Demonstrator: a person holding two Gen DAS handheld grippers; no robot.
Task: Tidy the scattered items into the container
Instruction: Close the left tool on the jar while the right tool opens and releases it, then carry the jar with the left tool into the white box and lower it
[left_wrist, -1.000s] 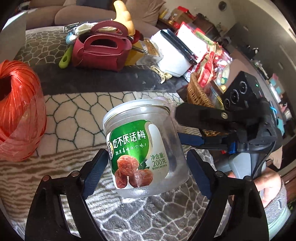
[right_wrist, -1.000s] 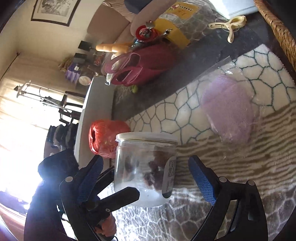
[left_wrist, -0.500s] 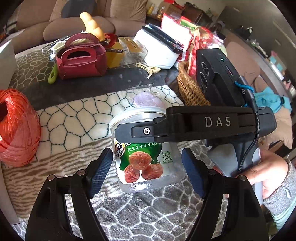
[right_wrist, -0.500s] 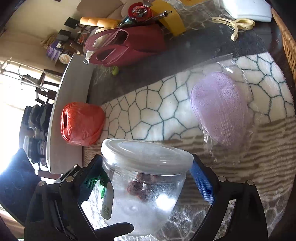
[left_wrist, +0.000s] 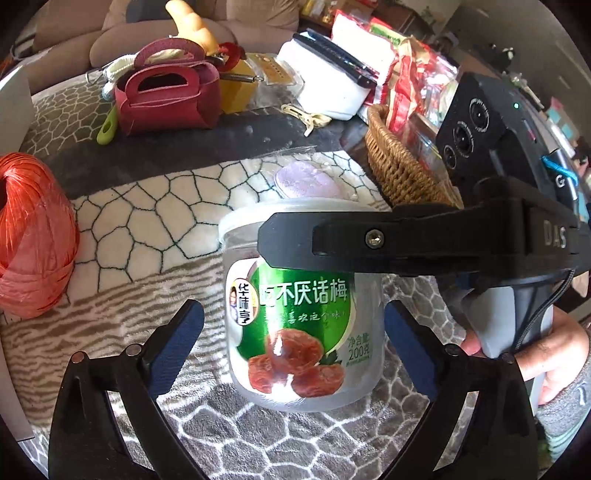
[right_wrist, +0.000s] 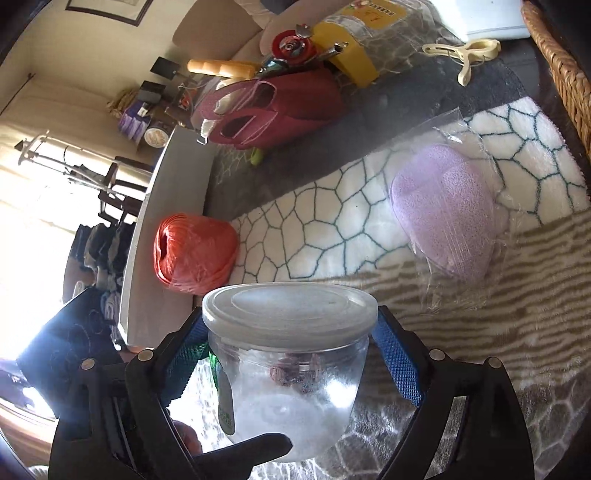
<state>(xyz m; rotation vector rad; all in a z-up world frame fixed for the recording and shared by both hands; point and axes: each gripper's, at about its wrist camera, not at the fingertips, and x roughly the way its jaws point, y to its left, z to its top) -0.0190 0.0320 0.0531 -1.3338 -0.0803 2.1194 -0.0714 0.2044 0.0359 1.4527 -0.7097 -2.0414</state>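
A clear plastic jar (left_wrist: 295, 314) with a green plum label and a pale lid stands upright on the patterned blanket. My left gripper (left_wrist: 293, 310) has the jar between its blue pads with a gap on each side, and its jaws are opening. My right gripper (right_wrist: 290, 317) reaches in from the right, one black finger (left_wrist: 369, 240) crossing the jar just under the lid. The jar (right_wrist: 291, 387) sits deep between the right jaws, which are closing, their pads close beside the lid rim. The wicker basket (left_wrist: 399, 166) stands behind on the right.
A purple sponge in a clear bag (right_wrist: 447, 218) lies past the jar. An orange twine ball (left_wrist: 33, 236) sits at the left, by a white board edge. A red handbag (left_wrist: 166, 99), a cream clip (left_wrist: 310, 118) and snack packs crowd the back. A person's hand (left_wrist: 554, 354) holds the right gripper.
The right gripper came in from the right until the jar sat deep between its narrowing jaws. The left jaws drew in towards the jar, then spread apart again.
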